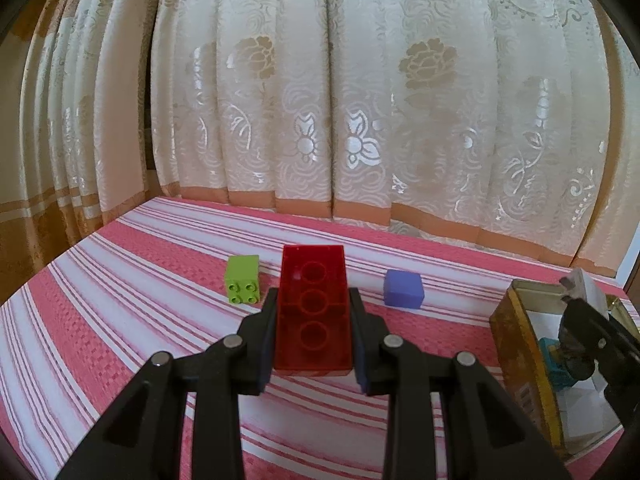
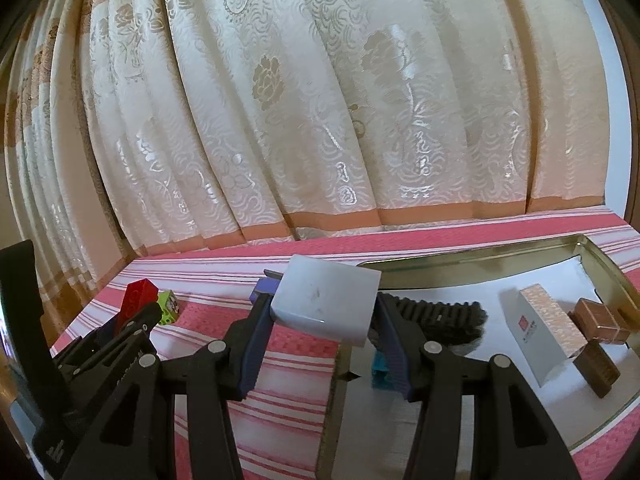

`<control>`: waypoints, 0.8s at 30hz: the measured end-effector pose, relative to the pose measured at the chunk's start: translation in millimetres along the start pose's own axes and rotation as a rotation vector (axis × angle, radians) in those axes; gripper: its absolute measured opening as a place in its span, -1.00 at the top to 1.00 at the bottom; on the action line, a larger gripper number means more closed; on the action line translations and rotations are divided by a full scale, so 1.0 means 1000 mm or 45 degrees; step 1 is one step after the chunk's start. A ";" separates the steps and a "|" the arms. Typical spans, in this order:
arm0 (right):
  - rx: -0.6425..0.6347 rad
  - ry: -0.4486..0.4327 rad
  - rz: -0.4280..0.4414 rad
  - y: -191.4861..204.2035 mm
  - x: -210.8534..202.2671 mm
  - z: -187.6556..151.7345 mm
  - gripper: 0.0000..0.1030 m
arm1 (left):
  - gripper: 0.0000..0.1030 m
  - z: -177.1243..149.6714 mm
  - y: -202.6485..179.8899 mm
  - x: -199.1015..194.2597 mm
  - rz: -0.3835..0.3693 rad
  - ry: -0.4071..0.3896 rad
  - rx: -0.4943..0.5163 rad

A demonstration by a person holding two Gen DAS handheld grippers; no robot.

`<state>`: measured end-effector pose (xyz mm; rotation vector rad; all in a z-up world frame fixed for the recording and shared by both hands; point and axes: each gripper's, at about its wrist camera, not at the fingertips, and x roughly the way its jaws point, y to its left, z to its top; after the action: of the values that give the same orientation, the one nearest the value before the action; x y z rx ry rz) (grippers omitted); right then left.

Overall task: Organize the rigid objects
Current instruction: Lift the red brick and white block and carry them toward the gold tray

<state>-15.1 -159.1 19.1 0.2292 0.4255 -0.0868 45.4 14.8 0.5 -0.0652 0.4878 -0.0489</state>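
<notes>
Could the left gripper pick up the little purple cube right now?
Probably not yet. The left gripper is shut on the red brick, so its jaws are full. The purple cube sits in the open on the striped cloth, nothing blocking it, once the brick is set down.

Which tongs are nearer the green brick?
Left. The left tongs, holding the red brick, are just short of the green brick; the right tongs are over the tin.

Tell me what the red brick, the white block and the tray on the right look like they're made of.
Red brick: glossy translucent plastic; the moulded round tubes show through it.
White block: smooth, matte, with rounded edges and faint scuffs; probably plastic, possibly stone or soap.
Tray: thin metal, likely tin; its gold-toned walls are shiny and reflective.
</notes>
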 end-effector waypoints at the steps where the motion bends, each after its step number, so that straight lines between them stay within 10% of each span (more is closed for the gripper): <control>1: -0.005 -0.006 -0.004 -0.001 -0.001 0.000 -0.06 | 0.42 0.000 -0.001 -0.001 -0.003 0.001 -0.002; 24: 0.016 -0.082 -0.083 -0.047 -0.032 0.005 -0.06 | 0.42 -0.005 -0.042 -0.028 -0.007 -0.062 0.038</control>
<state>-47.8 -204.9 27.6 0.2245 0.3687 -0.1603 17.4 -25.5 12.3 -0.0382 0.4378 -0.0596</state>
